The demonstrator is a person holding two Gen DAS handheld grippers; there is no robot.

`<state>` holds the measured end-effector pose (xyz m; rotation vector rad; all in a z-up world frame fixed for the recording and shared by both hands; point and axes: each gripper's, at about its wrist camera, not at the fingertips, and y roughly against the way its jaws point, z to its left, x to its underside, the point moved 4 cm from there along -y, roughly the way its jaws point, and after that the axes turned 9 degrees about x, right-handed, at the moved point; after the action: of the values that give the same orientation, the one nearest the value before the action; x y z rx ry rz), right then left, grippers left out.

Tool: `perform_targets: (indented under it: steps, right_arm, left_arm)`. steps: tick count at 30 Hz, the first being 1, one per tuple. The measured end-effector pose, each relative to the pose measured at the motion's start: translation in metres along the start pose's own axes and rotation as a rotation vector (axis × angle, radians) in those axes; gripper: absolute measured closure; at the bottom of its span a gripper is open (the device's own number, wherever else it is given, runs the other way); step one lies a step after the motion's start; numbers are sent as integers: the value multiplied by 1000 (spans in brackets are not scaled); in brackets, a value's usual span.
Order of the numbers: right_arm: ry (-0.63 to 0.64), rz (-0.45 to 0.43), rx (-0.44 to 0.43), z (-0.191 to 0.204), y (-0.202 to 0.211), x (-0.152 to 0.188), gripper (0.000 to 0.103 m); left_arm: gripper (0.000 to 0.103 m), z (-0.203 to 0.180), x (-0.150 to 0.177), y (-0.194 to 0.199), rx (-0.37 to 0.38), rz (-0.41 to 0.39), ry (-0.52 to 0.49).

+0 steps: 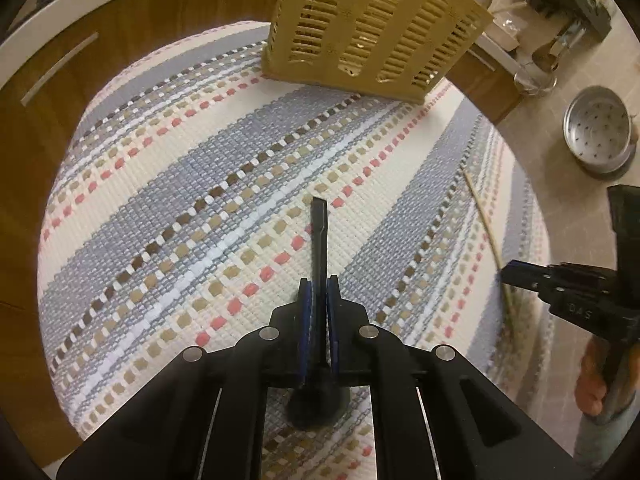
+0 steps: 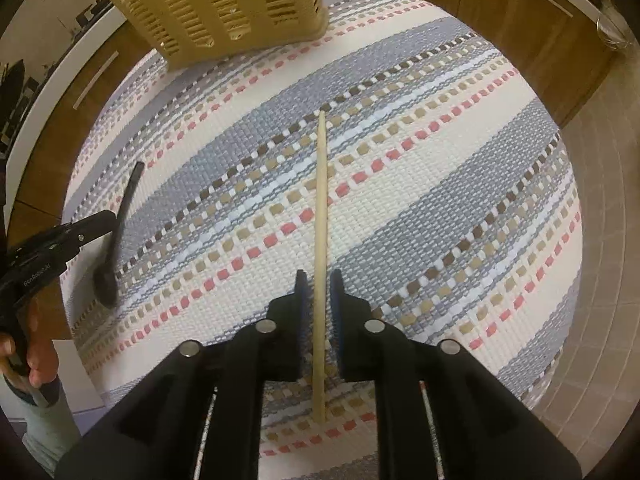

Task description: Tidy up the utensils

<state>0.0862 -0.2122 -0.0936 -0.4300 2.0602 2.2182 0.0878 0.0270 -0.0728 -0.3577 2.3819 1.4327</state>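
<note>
1. A striped woven mat (image 1: pixel 192 184) fills both views, grey and cream bands with rows of red, tan and brown squares. It lies in front of wooden cabinet fronts (image 1: pixel 72 60); whether it sits on a table or on the floor I cannot tell.
2. A tan slotted basket (image 1: pixel 372 28) stands at the far edge of the mat. Only the left wrist view shows pale spoon-shaped tops rising behind its rim.
3. Only the left wrist view takes in the tiled surface beside the mat, with a perforated metal pot (image 1: pixel 598 132) on it.
4. The left tool (image 1: pixel 319 292) has its blue pads pressed tight on a black spoon (image 1: pixel 319 236), handle pointing away. The right wrist view alone shows the whole spoon, its bowl end lowest, just above or on the mat.
5. The right tool (image 2: pixel 319 292) brackets a pale wooden chopstick (image 2: pixel 321 216) with narrow gaps either side. The pads do not visibly touch it, and the stick lies along the mat. From the left wrist view this tool looks nearly closed around the stick.
</note>
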Motion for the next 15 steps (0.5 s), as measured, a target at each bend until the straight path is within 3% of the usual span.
perform_targets:
  steps: [5, 8, 10, 12, 15]
  right_arm:
    - [-27, 18, -35, -8, 5, -7, 92]
    - [-19, 27, -40, -5, 6, -15, 91]
    - [-6, 38, -39, -3, 4, -20, 82]
    - [-3, 43, -47, -3, 3, -24, 64]
    - [11, 18, -30, 3, 3, -32, 64]
  left_arm:
    - [96, 4, -8, 6, 33, 68, -16]
    - [96, 6, -15, -1, -7, 97, -42]
    - [95, 3, -21, -6, -21, 107, -47]
    - [91, 2, -22, -9, -25, 130, -60]
    - [81, -4, -22, -14, -18, 154, -88]
